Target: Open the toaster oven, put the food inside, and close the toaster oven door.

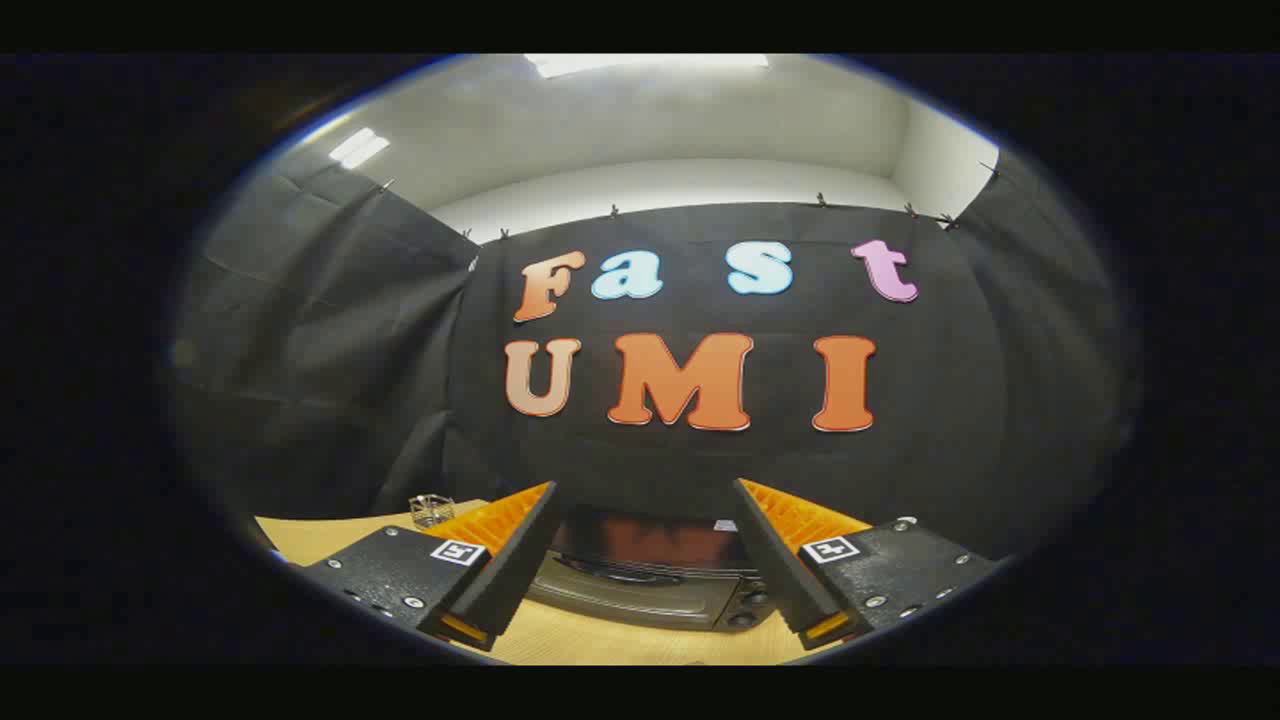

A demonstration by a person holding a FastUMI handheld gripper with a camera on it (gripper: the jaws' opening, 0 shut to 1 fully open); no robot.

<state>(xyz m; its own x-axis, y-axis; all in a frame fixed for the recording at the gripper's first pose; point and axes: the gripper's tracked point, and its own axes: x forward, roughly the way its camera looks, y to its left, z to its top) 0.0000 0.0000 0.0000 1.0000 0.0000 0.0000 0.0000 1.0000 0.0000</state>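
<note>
Toaster oven (650,585) door faces fingers (510,540), long axis crosswise; gripper (645,510) spread wide.

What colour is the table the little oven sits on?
Light wood-tan, seen in the gripper view: the table under the toaster oven, which sits beyond the open gripper.

The wooden table (330,535) is backed by black cloth walls (330,340), clipped up along their top. Above the cloth, white wall and ceiling lights (640,62) are seen.
</note>
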